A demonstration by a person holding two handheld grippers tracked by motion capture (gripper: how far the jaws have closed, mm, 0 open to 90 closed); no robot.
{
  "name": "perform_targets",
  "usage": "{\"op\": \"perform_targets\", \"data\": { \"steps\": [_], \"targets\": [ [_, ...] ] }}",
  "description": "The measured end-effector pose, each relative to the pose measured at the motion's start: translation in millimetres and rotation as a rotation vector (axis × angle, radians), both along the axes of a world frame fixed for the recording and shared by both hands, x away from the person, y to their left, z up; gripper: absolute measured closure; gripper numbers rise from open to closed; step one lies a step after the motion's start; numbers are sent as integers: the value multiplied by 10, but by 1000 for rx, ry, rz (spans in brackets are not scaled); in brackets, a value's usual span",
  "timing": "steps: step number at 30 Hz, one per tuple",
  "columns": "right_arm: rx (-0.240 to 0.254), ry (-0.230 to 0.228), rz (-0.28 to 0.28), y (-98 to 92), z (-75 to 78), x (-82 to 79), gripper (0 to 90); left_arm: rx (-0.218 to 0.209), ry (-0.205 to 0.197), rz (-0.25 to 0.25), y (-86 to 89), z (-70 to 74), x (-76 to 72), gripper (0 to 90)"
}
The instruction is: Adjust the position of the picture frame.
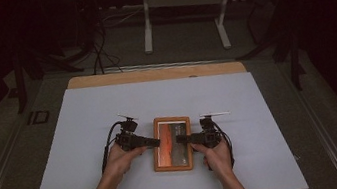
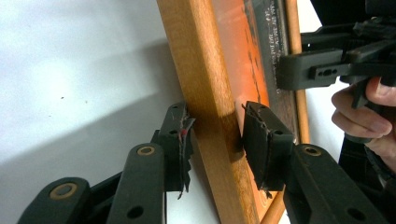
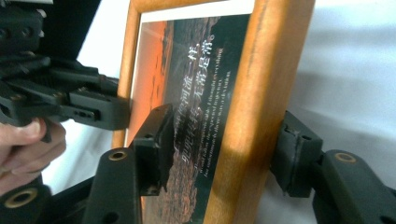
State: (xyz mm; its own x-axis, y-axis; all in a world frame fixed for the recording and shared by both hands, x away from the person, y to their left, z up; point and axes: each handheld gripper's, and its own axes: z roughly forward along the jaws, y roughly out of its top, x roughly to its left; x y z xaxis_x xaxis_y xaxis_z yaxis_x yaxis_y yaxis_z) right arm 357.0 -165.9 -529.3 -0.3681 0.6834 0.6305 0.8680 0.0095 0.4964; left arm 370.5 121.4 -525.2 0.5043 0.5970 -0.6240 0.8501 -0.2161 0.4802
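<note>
The left gripper (image 1: 152, 141) has its jaws set on either side of the left rail of a wooden picture frame (image 1: 172, 143), one pad (image 2: 180, 140) against the outer edge and one over the glass, and the right gripper (image 1: 182, 139) clamps the right rail the same way, both held by a person's hands (image 1: 121, 159). The frame lies flat near the middle of a white sheet (image 1: 87, 137) on the table (image 1: 153, 74), holding an orange sunset print with lines of text. Beyond the table stand white furniture legs (image 1: 146, 22) on a dark floor.
</note>
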Motion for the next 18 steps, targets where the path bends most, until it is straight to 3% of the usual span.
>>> {"op": "perform_targets", "data": {
  "steps": [16, 18],
  "targets": [
    [-24, -4, 58, 36, -11, 93, 428, 17, -6, 26, 20, -6, -41, 602],
    [-13, -18, 71, 19, -29, 94, 431, 37, -37, 17, -6, 6, -68, 586]
  ]
}}
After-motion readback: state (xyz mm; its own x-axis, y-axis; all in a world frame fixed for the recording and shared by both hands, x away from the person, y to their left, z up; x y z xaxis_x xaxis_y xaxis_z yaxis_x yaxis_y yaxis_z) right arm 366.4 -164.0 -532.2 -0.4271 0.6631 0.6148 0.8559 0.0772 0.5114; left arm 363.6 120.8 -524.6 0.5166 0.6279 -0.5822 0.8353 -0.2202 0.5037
